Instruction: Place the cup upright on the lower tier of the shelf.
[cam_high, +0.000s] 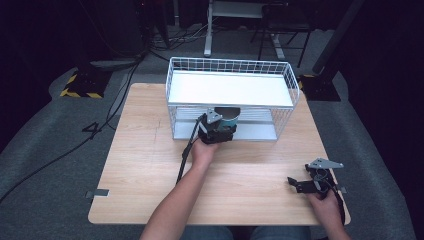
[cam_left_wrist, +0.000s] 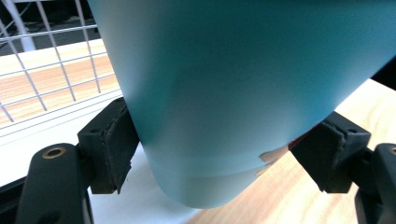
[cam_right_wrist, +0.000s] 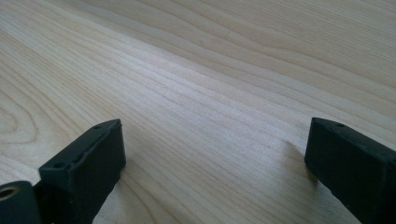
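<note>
Fingers (cam_left_wrist: 112, 149) of left gripper (cam_left_wrist: 219, 154) clamp teal cup (cam_left_wrist: 233, 93) at rack (cam_high: 285, 80) front edge.

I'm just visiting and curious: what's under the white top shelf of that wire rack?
Under the white top shelf of the white wire rack, the left gripper clamps a teal cup over the white lower shelf. The shelf hides the cup's top.

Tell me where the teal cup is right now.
The teal cup sits mid-table in the high view, clamped in the left tool at the open front of the white wire rack, by its lower shelf. The left gripper view shows it between the jaws.
</note>
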